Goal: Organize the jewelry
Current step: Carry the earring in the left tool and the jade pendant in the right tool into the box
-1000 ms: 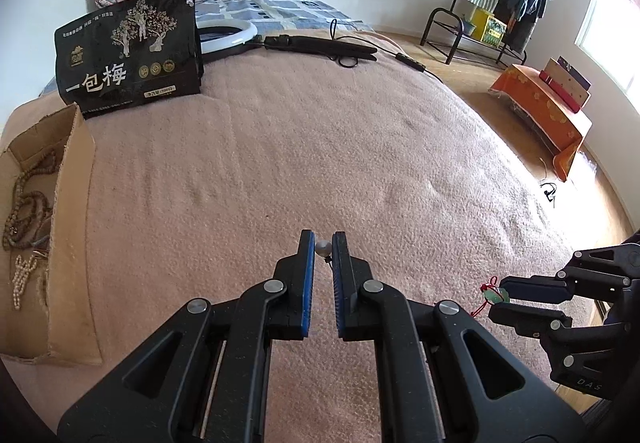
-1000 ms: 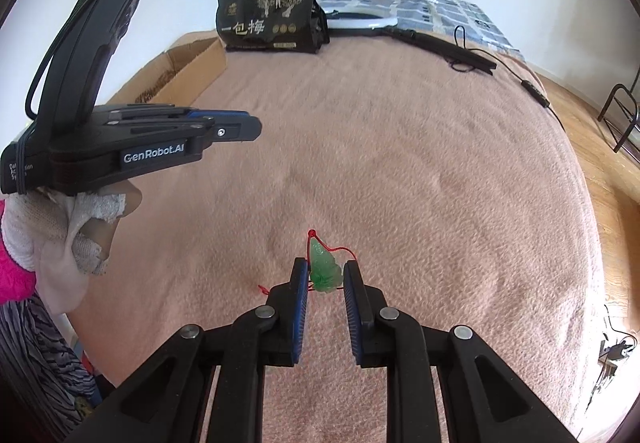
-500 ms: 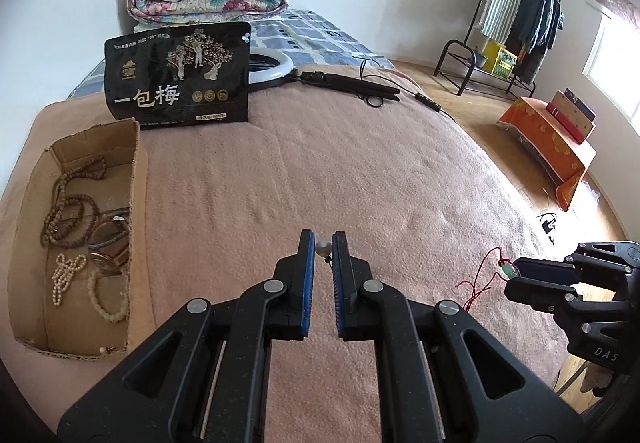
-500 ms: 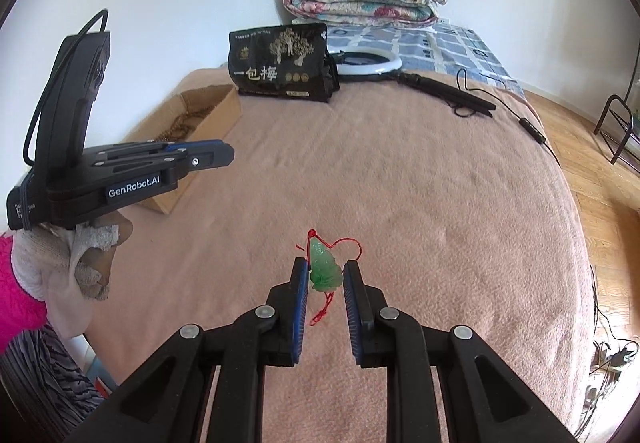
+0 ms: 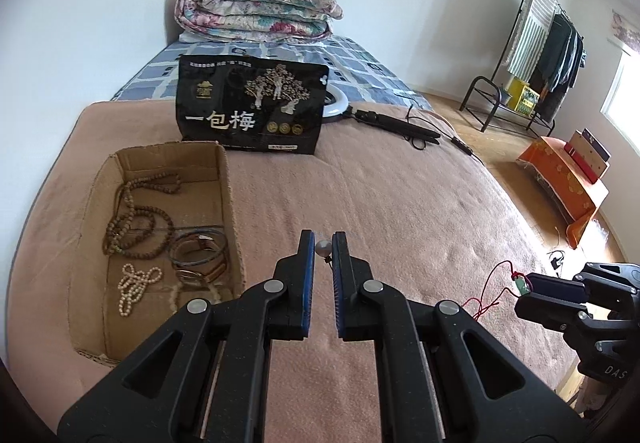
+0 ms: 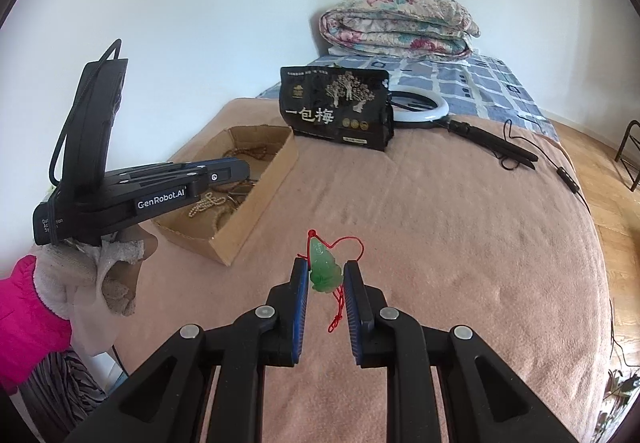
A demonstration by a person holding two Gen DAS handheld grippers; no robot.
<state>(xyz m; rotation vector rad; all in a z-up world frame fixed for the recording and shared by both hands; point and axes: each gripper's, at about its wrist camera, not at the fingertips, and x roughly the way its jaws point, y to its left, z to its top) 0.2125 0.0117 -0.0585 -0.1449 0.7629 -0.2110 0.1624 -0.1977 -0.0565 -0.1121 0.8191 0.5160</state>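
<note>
My left gripper (image 5: 323, 243) is shut on a small pearl bead (image 5: 321, 248), held above the pink blanket just right of the cardboard box (image 5: 231, 203). The box holds brown bead strands (image 5: 132, 219), a pearl strand (image 5: 134, 283) and bangles (image 5: 198, 249). My right gripper (image 6: 326, 271) is shut on a green jade pendant (image 6: 326, 269) with a red cord (image 6: 352, 243) hanging from it, held above the blanket to the right of the box (image 6: 256, 211). The right gripper also shows in the left wrist view (image 5: 532, 289), the left one in the right wrist view (image 6: 224, 173).
A black snack bag (image 5: 250, 109) stands behind the box. A ring light (image 6: 420, 107) with a black stand and cable lies at the back. A folded quilt (image 5: 256, 9) lies on the bed. A clothes rack (image 5: 532, 55) and an orange-covered stand (image 5: 564, 179) are on the floor at right.
Both grippers have risen and moved left toward the box, each keeping its piece. The box has come into fuller view and the pendant's cord has lifted off the blanket.
</note>
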